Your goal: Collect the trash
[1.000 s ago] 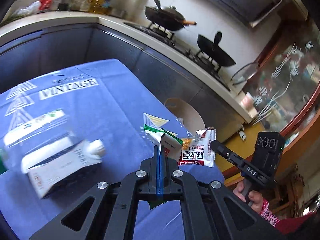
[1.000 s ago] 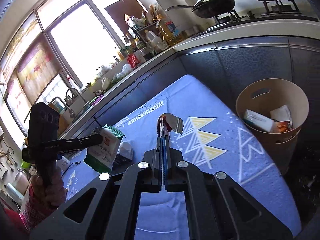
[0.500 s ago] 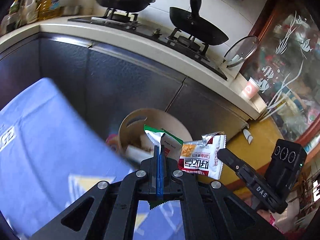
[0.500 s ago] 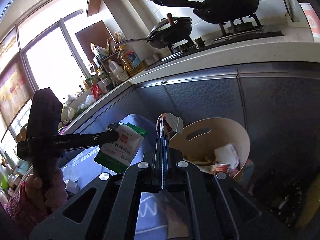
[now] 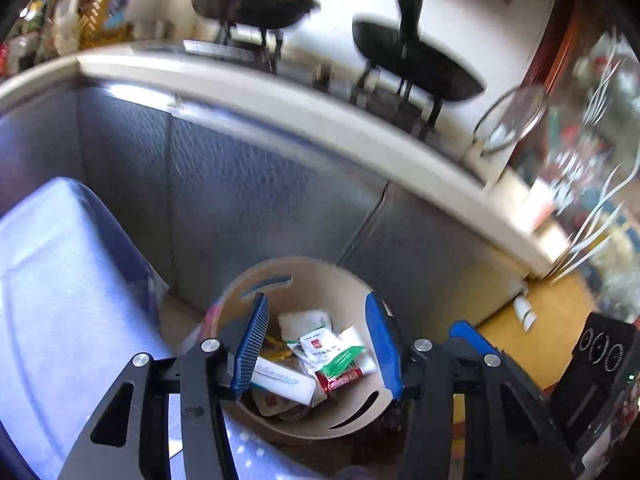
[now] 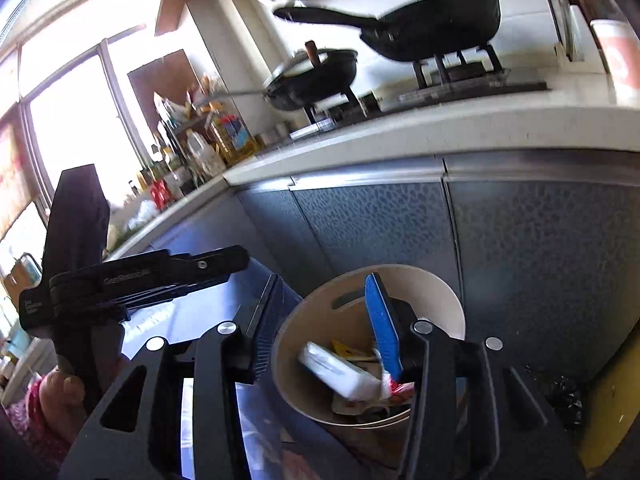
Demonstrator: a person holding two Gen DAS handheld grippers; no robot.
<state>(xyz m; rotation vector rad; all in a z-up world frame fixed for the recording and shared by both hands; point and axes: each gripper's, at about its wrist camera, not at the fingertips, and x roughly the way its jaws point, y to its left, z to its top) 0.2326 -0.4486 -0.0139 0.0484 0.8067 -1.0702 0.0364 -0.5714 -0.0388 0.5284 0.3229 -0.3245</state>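
Note:
A beige round trash bin (image 5: pixel 298 270) stands on the floor beside the table, below both grippers. My left gripper (image 5: pixel 317 298) hovers over it with its jaws opening and nothing between the blue pads. Straight below lies the green-and-white packet (image 5: pixel 330 350), on a white box (image 5: pixel 282 380) and a red wrapper (image 5: pixel 340 378). My right gripper (image 6: pixel 323 280) hangs over the same bin (image 6: pixel 444 294), its jaws opening too and nothing between them. A red-and-white wrapper (image 6: pixel 396 388) lies inside by a white box (image 6: pixel 336 368). The left gripper (image 6: pixel 236 260) shows at left, held in a person's hand (image 6: pixel 60 396).
The blue-clothed table (image 5: pixel 60 300) borders the bin on the left. Dark grey cabinet fronts (image 6: pixel 520 248) stand right behind it under a pale counter with two black pans (image 6: pixel 436 26) on a stove. Dark debris (image 6: pixel 560 394) lies on the floor at right.
Both grippers swung from over the table to above the bin. Their jaws went from shut on the packets to apart, and both packets now lie in the bin.

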